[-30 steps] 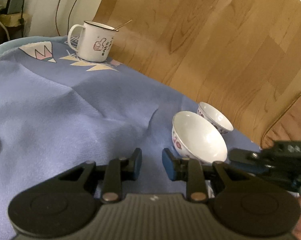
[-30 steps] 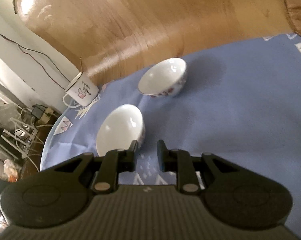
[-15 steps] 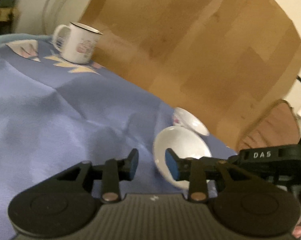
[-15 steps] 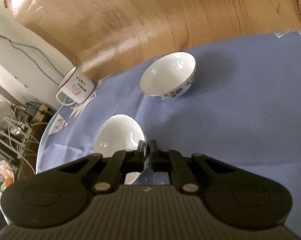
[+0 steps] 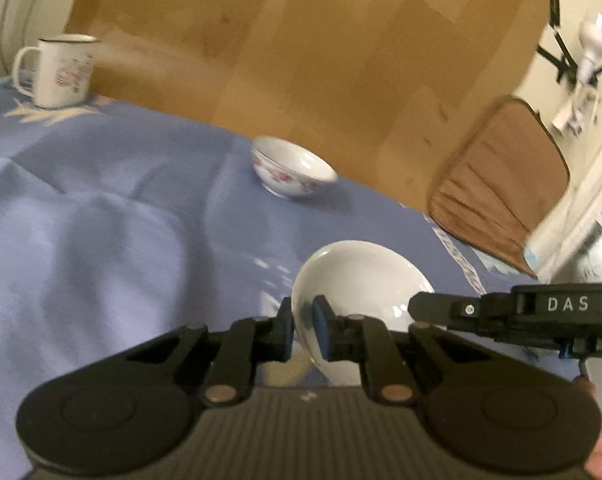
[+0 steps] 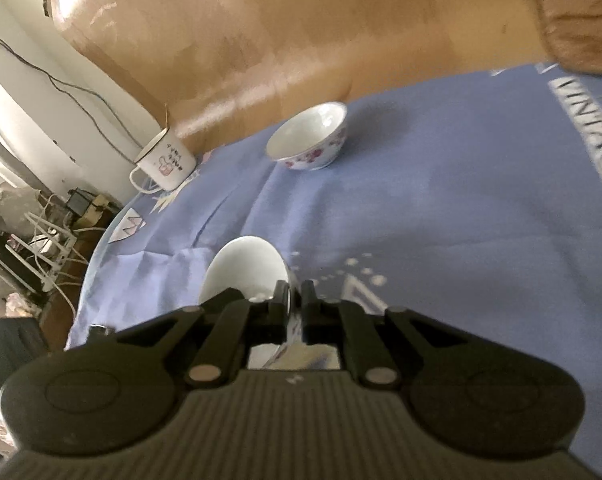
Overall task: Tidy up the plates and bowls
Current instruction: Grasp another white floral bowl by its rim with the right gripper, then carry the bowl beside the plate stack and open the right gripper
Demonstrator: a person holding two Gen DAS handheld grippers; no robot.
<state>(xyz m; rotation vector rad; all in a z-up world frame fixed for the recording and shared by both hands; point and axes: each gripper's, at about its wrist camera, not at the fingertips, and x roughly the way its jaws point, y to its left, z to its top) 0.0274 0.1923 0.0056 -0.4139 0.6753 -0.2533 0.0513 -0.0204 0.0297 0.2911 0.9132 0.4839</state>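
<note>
in the left wrist view, we are clamping our left gripper [image 5: 303, 330] on the rim of the plain white bowl [image 5: 361, 280] at 6 o'clock, one pad inside and one outside. the right gripper [image 5: 425, 306] is reaching in from 3 o'clock onto the opposite rim. the floral bowl [image 5: 291, 168] is sitting at 12 o'clock on the blue tablecloth [image 5: 101, 232], the enamel mug [image 5: 57, 70] at 10 o'clock.

in the right wrist view, our right gripper [image 6: 295, 306] is pinching that rim too. we are judging that keeping both grips level and centring over the floral bowl [image 6: 309, 138] before nesting matters most.
</note>
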